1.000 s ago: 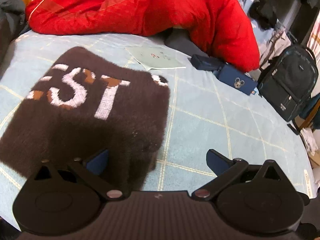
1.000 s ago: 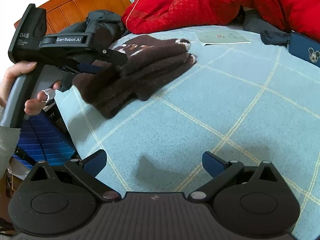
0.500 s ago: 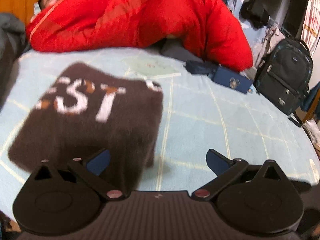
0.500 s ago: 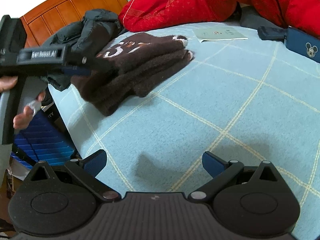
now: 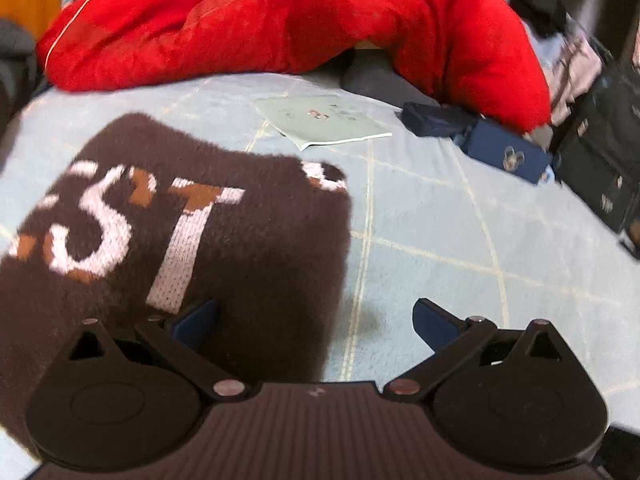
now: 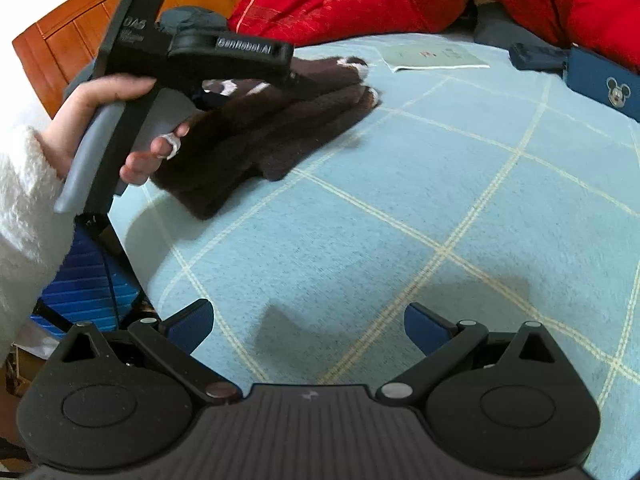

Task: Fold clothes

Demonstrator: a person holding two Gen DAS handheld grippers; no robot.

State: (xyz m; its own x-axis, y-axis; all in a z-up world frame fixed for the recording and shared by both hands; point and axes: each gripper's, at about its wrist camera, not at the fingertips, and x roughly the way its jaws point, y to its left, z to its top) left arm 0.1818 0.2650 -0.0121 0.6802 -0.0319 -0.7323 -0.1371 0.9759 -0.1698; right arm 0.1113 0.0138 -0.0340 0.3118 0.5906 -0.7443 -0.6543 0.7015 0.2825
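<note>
Both the left gripper (image 5: 316, 316) and the right gripper (image 6: 308, 320) hang with jaws spread and empty. The folded brown sweater (image 5: 200, 232) lies on the blue bedspread (image 6: 400, 220), under the left one. It looks soft, thick and floppy, best pinched at a folded edge through all layers.

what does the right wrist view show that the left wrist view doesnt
Only the right wrist view: the hand holding the left gripper's handle, a white fuzzy sleeve, the wooden headboard.
Only the left wrist view: a black backpack, the white "ST" lettering on top.
Both: the folded brown sweater, the blue checked bedspread, the pale booklet, the navy Mickey case.
</note>
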